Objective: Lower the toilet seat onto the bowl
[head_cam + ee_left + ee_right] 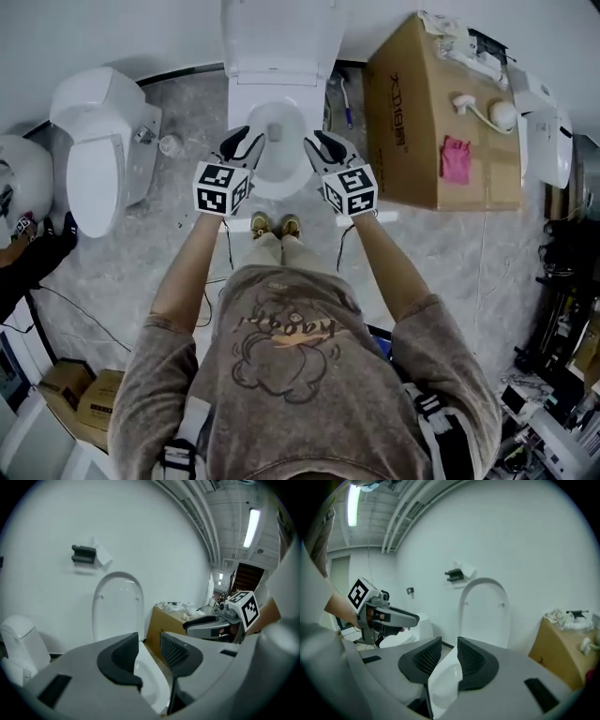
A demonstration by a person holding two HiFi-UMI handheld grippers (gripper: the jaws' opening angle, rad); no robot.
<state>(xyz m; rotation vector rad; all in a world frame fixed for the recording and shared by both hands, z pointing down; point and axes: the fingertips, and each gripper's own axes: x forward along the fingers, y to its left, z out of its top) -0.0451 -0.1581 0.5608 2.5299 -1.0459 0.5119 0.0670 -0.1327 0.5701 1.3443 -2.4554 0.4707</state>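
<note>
A white toilet stands against the wall. Its seat and lid [281,37] are raised upright and show as a tall oval [117,604] [483,613] in both gripper views. The open bowl [277,141] lies below them. My left gripper [246,142] [150,651] hovers at the bowl's left rim and my right gripper [319,145] [449,656] at its right rim. Both sets of jaws stand apart, with only the white bowl showing through the gap and nothing pressed by the pads. Each gripper appears in the other's view: the right gripper [211,623] and the left gripper [389,616].
A second white toilet [98,150] stands to the left. On the right, close beside the bowl, sits a large cardboard box [412,112] with a pink cloth [456,157] and fittings on top. A paper holder [84,554] hangs on the wall. Cables cross the marble floor [469,272].
</note>
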